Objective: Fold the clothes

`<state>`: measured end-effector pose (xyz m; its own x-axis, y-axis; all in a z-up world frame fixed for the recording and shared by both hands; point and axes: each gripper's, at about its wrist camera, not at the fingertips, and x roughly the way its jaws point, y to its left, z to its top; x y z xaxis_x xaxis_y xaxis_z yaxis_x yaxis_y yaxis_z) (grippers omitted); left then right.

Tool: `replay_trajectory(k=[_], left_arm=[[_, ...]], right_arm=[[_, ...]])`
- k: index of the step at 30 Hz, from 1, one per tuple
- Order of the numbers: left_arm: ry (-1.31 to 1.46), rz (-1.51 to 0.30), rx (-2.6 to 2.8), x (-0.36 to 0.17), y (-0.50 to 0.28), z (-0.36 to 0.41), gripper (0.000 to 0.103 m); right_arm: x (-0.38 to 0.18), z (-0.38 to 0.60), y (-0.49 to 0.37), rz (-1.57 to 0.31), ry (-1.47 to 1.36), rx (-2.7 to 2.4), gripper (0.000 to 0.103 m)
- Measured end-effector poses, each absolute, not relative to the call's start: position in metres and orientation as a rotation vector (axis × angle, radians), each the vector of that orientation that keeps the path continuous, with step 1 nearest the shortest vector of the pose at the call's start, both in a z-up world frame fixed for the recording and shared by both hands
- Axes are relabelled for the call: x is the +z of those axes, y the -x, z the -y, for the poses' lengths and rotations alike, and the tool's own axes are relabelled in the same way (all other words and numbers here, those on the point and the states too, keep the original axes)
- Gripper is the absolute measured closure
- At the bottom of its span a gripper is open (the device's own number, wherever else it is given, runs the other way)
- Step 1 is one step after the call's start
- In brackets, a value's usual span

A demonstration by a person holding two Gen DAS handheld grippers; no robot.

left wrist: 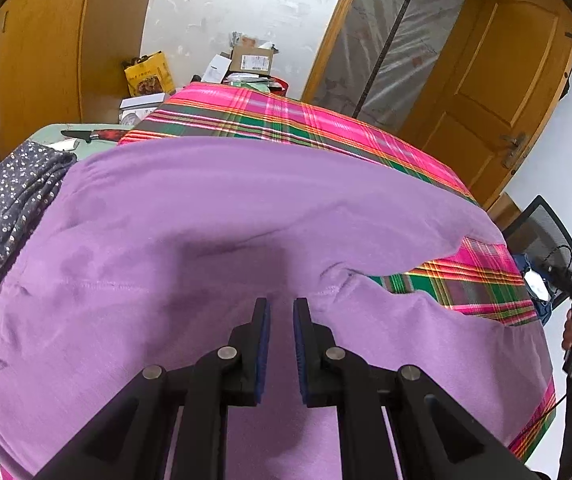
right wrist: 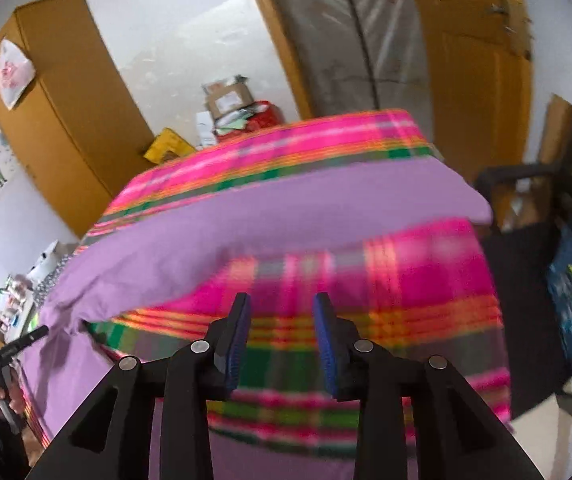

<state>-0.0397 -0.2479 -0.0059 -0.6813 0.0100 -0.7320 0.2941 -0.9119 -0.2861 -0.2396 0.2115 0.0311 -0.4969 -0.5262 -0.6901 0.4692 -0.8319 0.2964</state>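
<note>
Both grippers hovering empty over bed.
Your left gripper point(left wrist: 282, 308) is standing narrow above the purple garment point(left wrist: 206, 216); your right gripper point(right wrist: 282, 308) is gaping wider over the plaid blanket point(right wrist: 405, 280).

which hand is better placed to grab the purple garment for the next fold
Left, likely. The left hand-held gripper hovers right over the purple garment, jaws slightly apart and empty. The right hand-held gripper is open over bare plaid sheet, off the fabric.
</note>
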Motion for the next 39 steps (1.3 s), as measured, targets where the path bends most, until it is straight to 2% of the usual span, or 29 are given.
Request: replay_trajectory(k=[5, 12, 21, 30, 35, 38, 39], left_arm=[[-1.203, -0.550, -2.709, -0.006, 0.045, 0.229, 0.092], [-1.219, -0.542, -2.712, -0.005, 0.045, 0.217, 0.092], [-1.227, -0.551, -2.705, -0.005, 0.049, 0.216, 0.092], [-1.239, -0.560, -2.704, -0.007, 0.056, 0.216, 0.092], [-1.249, -0.557, -2.709, -0.007, 0.058, 0.212, 0.092], [-1.249, -0.561, -2.705, -0.008, 0.060, 0.212, 0.092], [-1.248, -0.566, -2.705, -0.008, 0.060, 0.213, 0.092]], right_arm=[[0.022, -0.204, 0.244, 0.042, -1.104, -2.278, 0.069], [0.010, -0.190, 0.310, 0.102, -1.177, -2.362, 0.069], [-0.008, -0.137, 0.335, -0.137, -1.176, -2.310, 0.069], [-0.018, -0.097, 0.309, -0.584, -1.044, -2.164, 0.069], [-0.019, -0.094, 0.321, -0.590, -1.050, -2.085, 0.067], [-0.018, -0.093, 0.327, -0.621, -1.058, -2.013, 0.071], [-0.018, -0.092, 0.329, -0.632, -1.062, -1.995, 0.078]])
